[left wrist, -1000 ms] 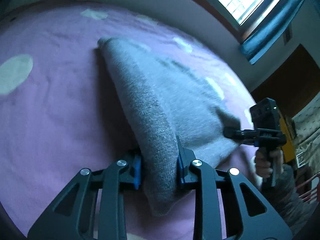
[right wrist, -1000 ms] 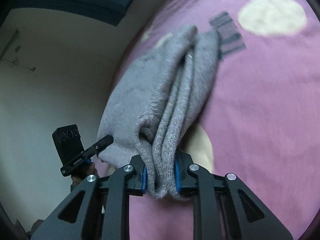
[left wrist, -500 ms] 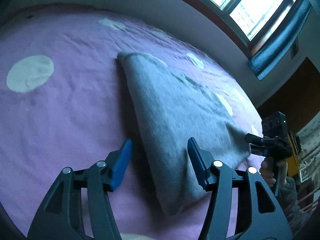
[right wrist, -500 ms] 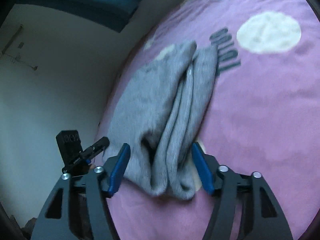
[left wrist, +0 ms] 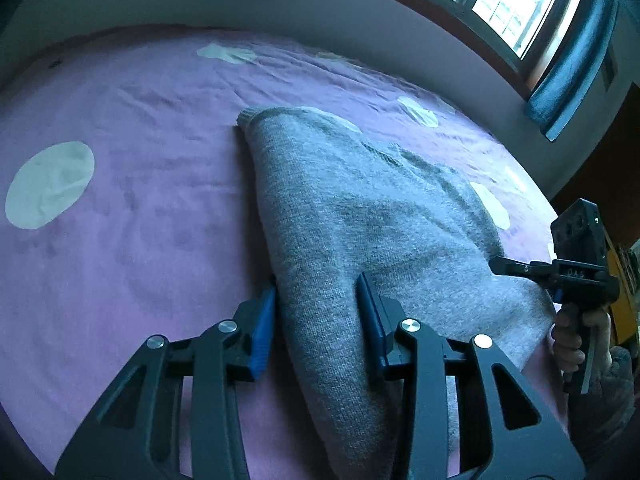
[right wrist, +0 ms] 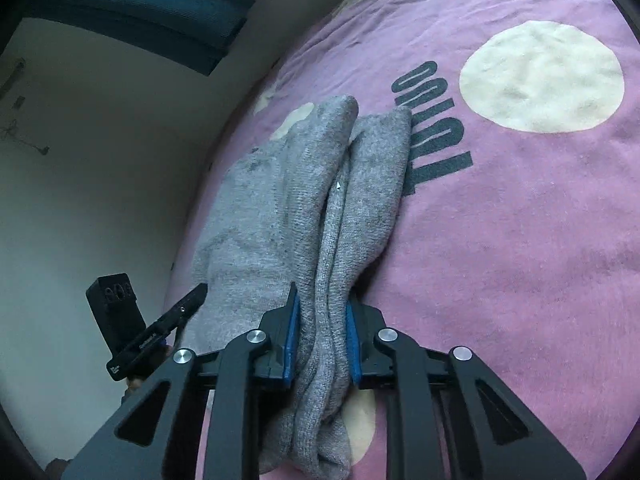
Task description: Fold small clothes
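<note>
A folded grey knit garment (left wrist: pixel 360 216) lies on a pink bedspread (left wrist: pixel 140 240) with pale dots. My left gripper (left wrist: pixel 316 320) straddles the garment's near folded edge, its blue pads pressing the cloth from both sides. My right gripper (right wrist: pixel 322 344) is shut on the bunched layers of the same garment (right wrist: pixel 280 208) at its other near corner. The right gripper also shows in the left wrist view (left wrist: pixel 504 264) at the garment's right edge. The left gripper also shows in the right wrist view (right wrist: pixel 192 300).
The bedspread (right wrist: pixel 520 240) carries dark lettering (right wrist: pixel 432 128) beside the garment. A wall and a window with blue curtains (left wrist: pixel 576 64) stand beyond the bed. The bed's left edge (right wrist: pixel 208 184) drops to a pale wall.
Both grippers opened and let the garment drop half a second ago. Now both have closed on its near edge again, the right one tightly.
</note>
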Motion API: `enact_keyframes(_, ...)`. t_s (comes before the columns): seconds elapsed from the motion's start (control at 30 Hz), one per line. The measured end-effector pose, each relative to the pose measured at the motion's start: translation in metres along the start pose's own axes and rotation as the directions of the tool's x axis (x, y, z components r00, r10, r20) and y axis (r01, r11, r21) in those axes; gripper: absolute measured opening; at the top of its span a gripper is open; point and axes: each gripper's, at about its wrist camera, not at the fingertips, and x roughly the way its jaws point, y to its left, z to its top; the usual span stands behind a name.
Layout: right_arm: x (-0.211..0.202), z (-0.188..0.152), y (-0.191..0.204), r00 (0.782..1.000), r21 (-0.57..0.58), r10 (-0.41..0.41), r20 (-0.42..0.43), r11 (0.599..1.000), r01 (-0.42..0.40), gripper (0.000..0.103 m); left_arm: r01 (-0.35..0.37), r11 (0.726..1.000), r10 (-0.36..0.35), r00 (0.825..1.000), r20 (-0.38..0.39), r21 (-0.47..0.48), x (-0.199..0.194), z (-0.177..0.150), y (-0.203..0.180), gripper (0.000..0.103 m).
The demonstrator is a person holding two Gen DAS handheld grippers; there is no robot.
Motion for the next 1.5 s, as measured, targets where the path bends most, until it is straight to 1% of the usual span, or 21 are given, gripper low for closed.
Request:
enact_keyframes(0.07, -0.004, 0.002, 0.001, 1.0, 0.002, 0.013, 0.006, 1.0, -0.013, 0.023, 0.011, 1.0, -0.011, 1.0, 0.001, -0.007, -0.003, 0.002, -0.001, 0.04)
enact_keyframes(0.13, -0.005, 0.007, 0.003, 1.0, 0.014, 0.021, 0.02, 1.0, -0.021, 0.028, 0.019, 1.0, -0.019, 1.0, 0.011, -0.022, -0.006, 0.008, 0.0, 0.046)
enact_keyframes(0.2, -0.011, 0.014, 0.0, 0.999, 0.022, 0.018, 0.045, 1.0, -0.019, 0.041, 0.009, 1.0, -0.008, 1.0, 0.023, -0.028, -0.003, 0.016, 0.002, 0.053)
enact_keyframes(0.27, -0.01, 0.024, -0.003, 0.998, 0.037, -0.001, 0.061, 0.999, -0.001, 0.047, -0.008, 0.999, 0.009, 1.0, 0.02, -0.035, 0.002, 0.024, 0.004, 0.055)
enact_keyframes(0.37, 0.001, 0.042, -0.004, 0.998, 0.034, -0.018, 0.059, 0.999, 0.016, 0.047, -0.012, 0.999, 0.012, 1.0, -0.002, -0.05, 0.016, 0.034, 0.006, 0.055)
enact_keyframes(0.53, 0.02, 0.063, 0.001, 0.997, 0.005, -0.058, 0.053, 0.998, 0.058, 0.046, -0.045, 0.998, 0.044, 0.999, -0.019, -0.032, 0.033, 0.048, 0.004, 0.054)
enact_keyframes(0.6, 0.025, 0.067, -0.002, 0.995, 0.005, -0.086, 0.045, 0.996, 0.086, 0.028, -0.066, 0.998, 0.066, 0.997, -0.029, 0.005, 0.038, 0.051, 0.001, 0.045)
enact_keyframes(0.7, 0.027, 0.069, -0.006, 0.997, 0.016, -0.067, 0.048, 0.998, 0.066, 0.025, -0.106, 0.992, 0.108, 0.994, -0.026, 0.063, 0.042, 0.051, -0.005, 0.042)
enact_keyframes(0.83, 0.023, 0.065, -0.005, 0.997, 0.023, -0.056, 0.061, 0.998, 0.055, 0.024, -0.105, 0.992, 0.107, 0.994, -0.014, 0.063, 0.038, 0.049, -0.003, 0.045)
enact_keyframes(0.93, 0.015, 0.057, -0.008, 0.996, 0.046, -0.049, 0.073, 0.998, 0.046, 0.028, -0.117, 0.992, 0.117, 0.993, -0.007, 0.044, 0.034, 0.045, 0.0, 0.052)
enact_keyframes(0.97, 0.012, 0.053, -0.008, 0.996, 0.056, -0.045, 0.077, 0.998, 0.04, 0.032, -0.123, 0.992, 0.123, 0.992, -0.004, 0.036, 0.032, 0.044, 0.0, 0.053)
enact_keyframes(1.03, 0.003, 0.044, -0.003, 0.996, 0.067, -0.013, 0.088, 0.998, 0.007, 0.048, -0.127, 0.992, 0.127, 0.992, 0.006, 0.009, 0.023, 0.04, -0.001, 0.057)
enact_keyframes(1.07, -0.002, 0.039, 0.001, 0.996, 0.063, 0.008, 0.091, 0.998, -0.014, 0.06, -0.123, 0.992, 0.123, 0.992, 0.009, -0.006, 0.018, 0.038, -0.001, 0.06)
enact_keyframes(1.13, -0.012, 0.025, 0.01, 0.996, 0.038, 0.021, 0.082, 0.999, -0.024, 0.068, -0.096, 0.995, 0.096, 0.995, 0.003, -0.028, 0.006, 0.028, -0.001, 0.062)
enact_keyframes(1.17, -0.015, 0.018, 0.014, 0.997, 0.021, 0.019, 0.071, 1.0, -0.021, 0.068, -0.085, 0.996, 0.085, 0.996, -0.002, -0.035, 0.0, 0.022, -0.001, 0.063)
enact_keyframes(1.33, -0.022, -0.021, 0.018, 1.0, 0.005, 0.009, -0.012, 1.0, -0.009, 0.068, -0.045, 0.996, 0.044, 0.999, -0.019, -0.078, -0.026, -0.015, -0.004, 0.063)
enact_keyframes(1.37, -0.024, -0.027, 0.02, 1.0, -0.01, -0.013, -0.015, 1.0, 0.013, 0.061, -0.054, 0.996, 0.053, 0.998, -0.015, -0.068, -0.03, -0.021, -0.006, 0.062)
enact_keyframes(1.4, -0.024, -0.031, 0.02, 0.999, -0.015, -0.041, -0.023, 0.999, 0.041, 0.048, -0.061, 0.996, 0.06, 0.998, -0.007, -0.058, -0.033, -0.025, -0.009, 0.057)
enact_keyframes(1.43, -0.023, -0.035, 0.02, 0.998, -0.016, -0.048, -0.034, 0.999, 0.048, 0.044, -0.061, 0.997, 0.061, 0.998, 0.002, -0.046, -0.035, -0.028, -0.011, 0.052)
enact_keyframes(1.47, -0.022, -0.039, 0.019, 0.998, -0.02, -0.048, -0.043, 0.999, 0.047, 0.035, -0.056, 0.998, 0.056, 0.998, 0.007, -0.034, -0.036, -0.03, -0.014, 0.042)
enact_keyframes(1.5, -0.021, -0.041, 0.018, 0.998, -0.023, -0.051, -0.048, 0.998, 0.05, 0.032, -0.055, 0.998, 0.055, 0.998, 0.013, -0.017, -0.036, -0.033, -0.018, 0.036)
